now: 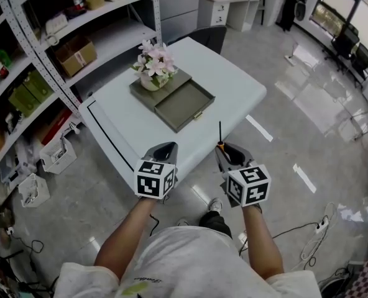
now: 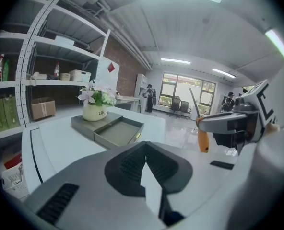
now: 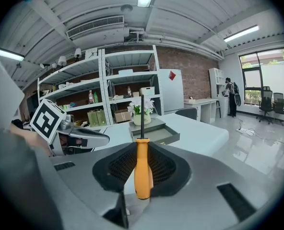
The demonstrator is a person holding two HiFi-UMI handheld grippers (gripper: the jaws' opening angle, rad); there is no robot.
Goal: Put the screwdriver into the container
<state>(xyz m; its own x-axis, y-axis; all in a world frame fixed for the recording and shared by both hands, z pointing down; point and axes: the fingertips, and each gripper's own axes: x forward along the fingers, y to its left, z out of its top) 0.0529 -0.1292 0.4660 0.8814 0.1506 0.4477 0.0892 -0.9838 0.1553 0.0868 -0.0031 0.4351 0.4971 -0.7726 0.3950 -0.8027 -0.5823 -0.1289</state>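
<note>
The screwdriver (image 1: 220,143) has an orange handle and a thin black shaft (image 3: 142,128). It stands upright in my right gripper (image 1: 229,151), which is shut on the handle (image 3: 142,166), just off the table's near edge. My left gripper (image 1: 165,149) is beside it on the left, shut with nothing between its jaws (image 2: 144,169). The container is a grey open drawer (image 1: 185,104) in the middle of the white table (image 1: 234,85), beyond both grippers. From the left gripper view the screwdriver (image 2: 202,140) shows at the right, and the drawer (image 2: 118,131) lies ahead.
A pot of pink and white flowers (image 1: 153,70) stands on the grey box behind the drawer. Metal shelves (image 1: 47,54) with boxes and bottles line the left side. A dark chair (image 1: 209,37) is at the table's far edge. Glossy floor lies to the right.
</note>
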